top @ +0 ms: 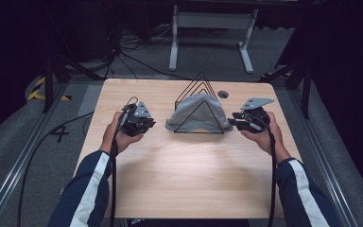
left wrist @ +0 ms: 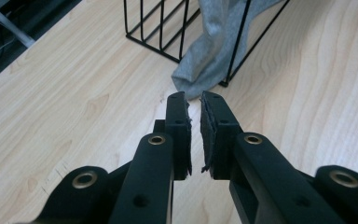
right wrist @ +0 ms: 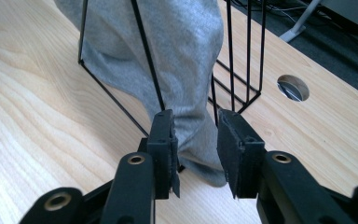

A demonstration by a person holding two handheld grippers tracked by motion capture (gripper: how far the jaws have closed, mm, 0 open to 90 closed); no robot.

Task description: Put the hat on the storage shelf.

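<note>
pale wood grain covers the table [top: 189, 175], and the near half of it lies bare between the person's two striped sleeves, which come in at five and seven o'clock of the high view; farther on, at about nine o'clock of the table's middle, the left gripper [top: 147, 124] sits in the person's left hand [top: 118, 135], its jaws drawn nearly together with a thin slit between the pads and nothing in it; in the left gripper view the left gripper [left wrist: 194, 100] points toward twelve o'clock at a loose corner of the grey cloth [left wrist: 209, 51], close to it but apart; at three o'clock the right gripper [top: 232, 119] is released, its jaws parted; in the right gripper view the right gripper [right wrist: 195, 122] straddles a hanging fold of the grey cloth [right wrist: 177, 56], the pads not pressing it; the cloth is draped over the black wire rack [top: 196, 92], which stands at the table's middle toward twelve o'clock; beyond it, near one o'clock, is a round hole [top: 223, 94] in the tabletop.
</note>
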